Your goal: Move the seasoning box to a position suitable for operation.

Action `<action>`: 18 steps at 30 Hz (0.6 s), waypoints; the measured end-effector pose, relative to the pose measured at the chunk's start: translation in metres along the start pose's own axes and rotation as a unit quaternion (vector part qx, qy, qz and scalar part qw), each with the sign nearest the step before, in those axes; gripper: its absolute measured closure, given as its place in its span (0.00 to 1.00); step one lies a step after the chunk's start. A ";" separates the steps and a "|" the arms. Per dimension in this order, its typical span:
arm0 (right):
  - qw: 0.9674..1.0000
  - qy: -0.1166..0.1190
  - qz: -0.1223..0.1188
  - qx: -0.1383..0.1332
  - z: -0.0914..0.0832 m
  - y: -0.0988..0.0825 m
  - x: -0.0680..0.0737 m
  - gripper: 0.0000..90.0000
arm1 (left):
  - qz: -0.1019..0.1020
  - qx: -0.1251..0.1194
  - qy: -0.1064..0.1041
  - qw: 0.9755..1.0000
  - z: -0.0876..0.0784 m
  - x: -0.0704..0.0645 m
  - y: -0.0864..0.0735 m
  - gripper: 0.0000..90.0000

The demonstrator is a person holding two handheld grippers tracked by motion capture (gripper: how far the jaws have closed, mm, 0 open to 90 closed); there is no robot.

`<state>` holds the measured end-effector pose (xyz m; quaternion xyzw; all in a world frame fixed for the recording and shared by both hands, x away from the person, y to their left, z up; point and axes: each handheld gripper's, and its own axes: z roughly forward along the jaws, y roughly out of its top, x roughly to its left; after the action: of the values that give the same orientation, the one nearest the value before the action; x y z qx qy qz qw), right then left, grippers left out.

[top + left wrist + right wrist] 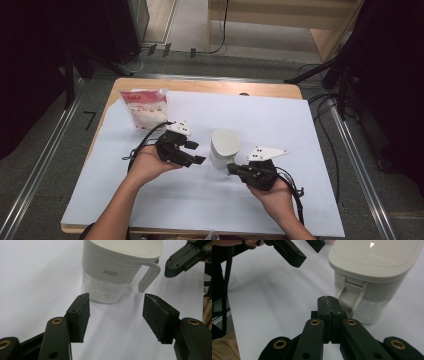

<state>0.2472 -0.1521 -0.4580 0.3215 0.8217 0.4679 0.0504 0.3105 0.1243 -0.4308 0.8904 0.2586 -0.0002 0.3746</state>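
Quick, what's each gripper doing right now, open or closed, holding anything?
Left gripper: open, nothing between its jaws, facing the lidded container.
Right gripper: closed, holding nothing, tips beside the container's handle.

Overhead plus two close views, jug (120, 267) shared

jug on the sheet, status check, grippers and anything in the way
Left gripper open, nothing between the pads. Right gripper shut, empty, tips by the jug handle. Lidded jug upright, granules inside. Snack bag far off, path clear.

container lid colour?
Cream, off-white: the lid matches the container upper body; the lower part is clear. Best seen in the right gripper view.
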 end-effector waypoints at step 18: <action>1.000 -0.007 -0.027 0.006 0.017 0.002 0.017 1.00 | -0.004 -0.009 0.006 1.000 -0.002 0.001 -0.003 0.44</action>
<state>0.2415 -0.1294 -0.4623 0.3024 0.8325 0.4595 0.0667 0.3099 0.1278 -0.4319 0.8861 0.2643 0.0057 0.3806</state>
